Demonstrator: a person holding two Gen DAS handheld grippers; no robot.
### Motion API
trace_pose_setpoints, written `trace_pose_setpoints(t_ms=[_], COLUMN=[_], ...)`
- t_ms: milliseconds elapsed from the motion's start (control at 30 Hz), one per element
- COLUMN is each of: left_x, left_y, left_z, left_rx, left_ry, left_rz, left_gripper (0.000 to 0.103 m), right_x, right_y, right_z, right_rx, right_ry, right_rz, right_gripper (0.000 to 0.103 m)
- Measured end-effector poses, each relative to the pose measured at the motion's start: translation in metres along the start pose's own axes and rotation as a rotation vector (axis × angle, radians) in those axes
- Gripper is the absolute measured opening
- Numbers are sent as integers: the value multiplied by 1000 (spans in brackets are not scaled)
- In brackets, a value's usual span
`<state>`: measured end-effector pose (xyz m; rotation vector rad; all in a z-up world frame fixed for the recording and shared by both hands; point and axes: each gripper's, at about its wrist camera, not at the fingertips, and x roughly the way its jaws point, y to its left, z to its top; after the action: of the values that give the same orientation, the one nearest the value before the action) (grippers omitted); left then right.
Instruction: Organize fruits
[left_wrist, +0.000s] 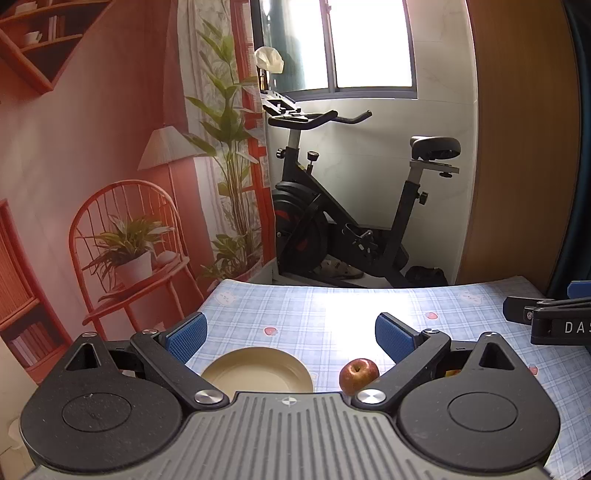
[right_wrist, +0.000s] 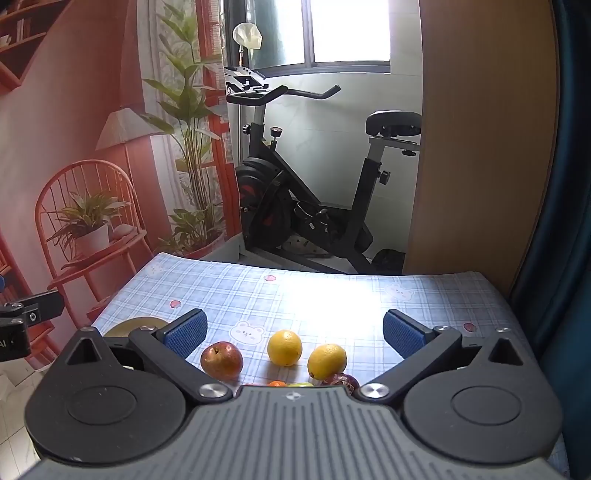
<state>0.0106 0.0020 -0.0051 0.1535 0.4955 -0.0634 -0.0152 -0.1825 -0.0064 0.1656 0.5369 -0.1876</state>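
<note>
Low in the frame, the left gripper (left_wrist: 290, 338) hovers with fingers spread and empty over the plate (left_wrist: 258, 371), apparently the collecting spot. The right gripper (right_wrist: 293, 336), equally wide and empty, faces the apple (right_wrist: 221, 360) and two lemons (right_wrist: 284, 348) at bottom centre.

Apple (left_wrist: 359, 375) right of plate (left_wrist: 258, 370); oranges (right_wrist: 284, 347) probably further right

At the bottom centre of the right wrist view, the gripper body hides most of three small fruits (right_wrist: 295, 384) and a dark red fruit (right_wrist: 341, 380). At lower left, the plate (right_wrist: 129, 325) is largely covered. In the left wrist view, the plate's near edge is cut off.
</note>
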Motion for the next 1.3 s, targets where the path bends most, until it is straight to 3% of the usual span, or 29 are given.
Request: trace_pose_setpoints(t_ms=[1300], left_x=[-3], left_y=[3], left_z=[1], left_rx=[-34], left_ry=[-9], left_rz=[-2], left_gripper=[99], right_x=[-9], right_y=[-2], right_z=[-2], right_rx=[8], right_ry=[-38], right_rz=[-6], right_gripper=[103])
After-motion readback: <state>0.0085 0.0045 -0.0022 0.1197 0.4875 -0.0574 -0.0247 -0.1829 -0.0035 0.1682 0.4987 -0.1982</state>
